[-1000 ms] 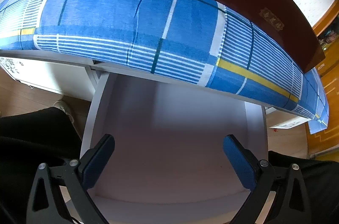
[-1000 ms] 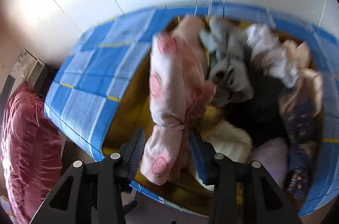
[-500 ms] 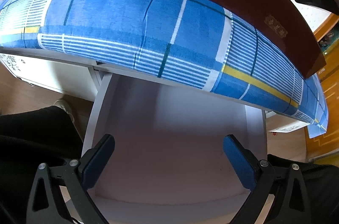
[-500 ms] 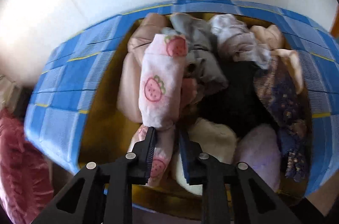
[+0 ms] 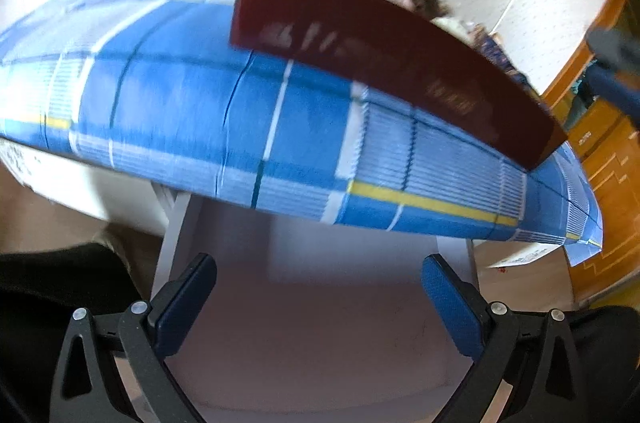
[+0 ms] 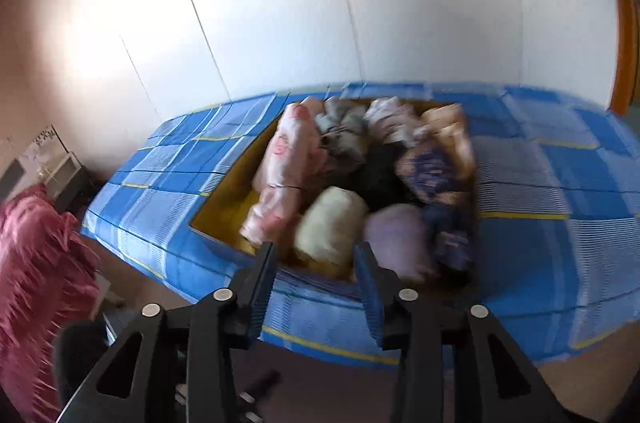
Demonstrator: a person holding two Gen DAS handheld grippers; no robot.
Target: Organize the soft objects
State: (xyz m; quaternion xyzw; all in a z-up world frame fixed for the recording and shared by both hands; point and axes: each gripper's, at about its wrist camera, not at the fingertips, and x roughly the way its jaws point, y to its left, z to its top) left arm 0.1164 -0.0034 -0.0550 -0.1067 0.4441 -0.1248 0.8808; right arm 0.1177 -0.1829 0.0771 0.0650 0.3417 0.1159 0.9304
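An open box with a yellow inside [image 6: 224,199] stands on the blue checked cloth [image 6: 540,203], packed with rolled soft things. A pink strawberry-print roll [image 6: 280,175] lies along its left side. Beside it are a cream roll [image 6: 332,227], a lilac roll [image 6: 396,239] and a dark blue patterned one [image 6: 436,175]. My right gripper [image 6: 314,249] hangs in front of the box, clear of it, its jaws opening with nothing between them. My left gripper [image 5: 319,263] stands wide open and empty over a white drawer [image 5: 320,323], below the box's dark red side [image 5: 380,63].
The blue cloth's edge [image 5: 200,103] overhangs the drawer. A crumpled pink-red cover [image 6: 36,283] is at the far left, near a small dark stand [image 6: 68,179]. The person's black trousers [image 5: 48,303] flank the drawer. Wooden panelling [image 5: 608,163] stands at the right.
The right gripper closed on the pink strawberry roll, then let go and drew back from the box; the roll now lies inside. The left gripper rose slightly and stayed open.
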